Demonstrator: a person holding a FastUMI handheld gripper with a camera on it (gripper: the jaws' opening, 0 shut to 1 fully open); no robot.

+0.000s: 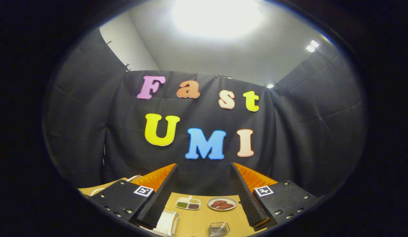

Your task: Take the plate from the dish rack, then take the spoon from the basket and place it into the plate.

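With its fingers spread wide and nothing between them, the gripper (204, 187) hangs above the light wooden table (204, 220). Beyond the fingertips sit a white compartmented tray of seasonings (188, 203) and, just beside it, a round pale plate holding brown food pieces (222, 203); nearer lie a clear glass dish (219, 228) and a white rack-like object (167, 223). Spoon, basket: can't tell.

Your gripper (204, 166) has a small square sign on each finger: the left sticker (143, 190) and the right sticker (263, 190). They show black-and-white patterns, not words you can read. The fingers stand wide apart, holding nothing.
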